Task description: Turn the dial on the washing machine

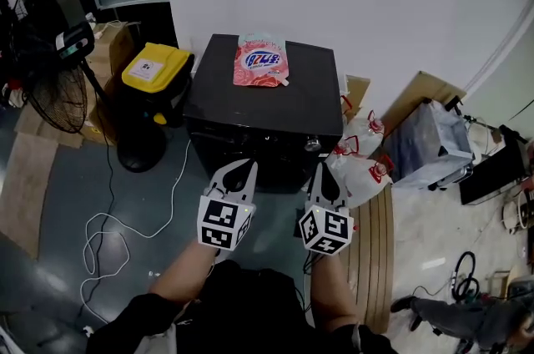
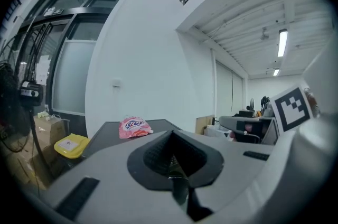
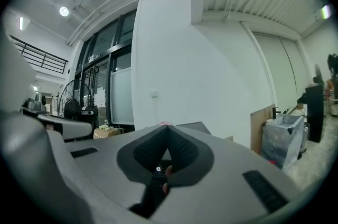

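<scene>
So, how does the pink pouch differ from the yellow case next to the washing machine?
The pink pouch lies flat on top of the washing machine. The yellow case sits lower, beside the machine, at its left in the head view. The pouch looks soft and crinkled, while the case looks boxy. Both carry a printed label on top.

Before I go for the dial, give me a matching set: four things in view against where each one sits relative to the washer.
Things:
1. pouch
2. yellow case
3. dial
4. white bags

Places:
A. on the floor, right of the washer
B. on the washer's front, toward its right end
C. on top of the washer
D. beside the washer's left side

Pairs: 1-C, 2-D, 3-B, 4-A
</scene>
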Available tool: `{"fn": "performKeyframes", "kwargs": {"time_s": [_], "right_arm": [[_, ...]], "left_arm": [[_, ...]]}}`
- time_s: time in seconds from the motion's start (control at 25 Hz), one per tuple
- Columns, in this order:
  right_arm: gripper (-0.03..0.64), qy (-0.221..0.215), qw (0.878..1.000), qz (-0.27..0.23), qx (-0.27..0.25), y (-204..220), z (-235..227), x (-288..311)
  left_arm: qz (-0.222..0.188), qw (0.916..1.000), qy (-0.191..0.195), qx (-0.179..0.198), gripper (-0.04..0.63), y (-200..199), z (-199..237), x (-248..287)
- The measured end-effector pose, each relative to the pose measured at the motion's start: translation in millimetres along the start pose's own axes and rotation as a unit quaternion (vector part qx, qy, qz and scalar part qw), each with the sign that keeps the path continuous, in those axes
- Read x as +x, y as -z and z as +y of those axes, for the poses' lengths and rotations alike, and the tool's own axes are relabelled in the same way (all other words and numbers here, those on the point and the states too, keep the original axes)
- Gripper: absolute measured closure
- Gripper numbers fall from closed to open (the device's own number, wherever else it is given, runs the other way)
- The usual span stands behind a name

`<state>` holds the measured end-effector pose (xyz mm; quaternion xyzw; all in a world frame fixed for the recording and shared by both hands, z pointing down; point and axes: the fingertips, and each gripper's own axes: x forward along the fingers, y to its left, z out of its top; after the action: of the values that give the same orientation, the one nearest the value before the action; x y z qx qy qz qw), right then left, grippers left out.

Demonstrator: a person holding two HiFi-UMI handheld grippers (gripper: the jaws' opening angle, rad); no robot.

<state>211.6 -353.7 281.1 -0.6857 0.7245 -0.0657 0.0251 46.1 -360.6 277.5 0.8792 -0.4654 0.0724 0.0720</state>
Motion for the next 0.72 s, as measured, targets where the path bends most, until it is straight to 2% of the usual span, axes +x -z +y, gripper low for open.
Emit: {"fn": "performKeyframes", "kwargs": {"time_s": [0.28,0.6,0.72], "right_arm": [[0.615,0.002,1.000,-0.018,0.002,111.1,-37.4,31.7],[0.615,-0.001,0.997,-0.076,-0.020,247.3,-77.2,62.6],[0.615,0.005,0.995,-0.094,-0.021,284.0,-89.6,66.0]], "left_arm": [[-0.019,0.9998,0.001,0.005,0.589,112.5,1.8,57.9],[-0.059,0.9977,0.007,0.032,0.589,260.1,4.6,118.9],[-0.071,0.9967,0.005,0.039,0.589,300.5,8.3,124.5]]}}
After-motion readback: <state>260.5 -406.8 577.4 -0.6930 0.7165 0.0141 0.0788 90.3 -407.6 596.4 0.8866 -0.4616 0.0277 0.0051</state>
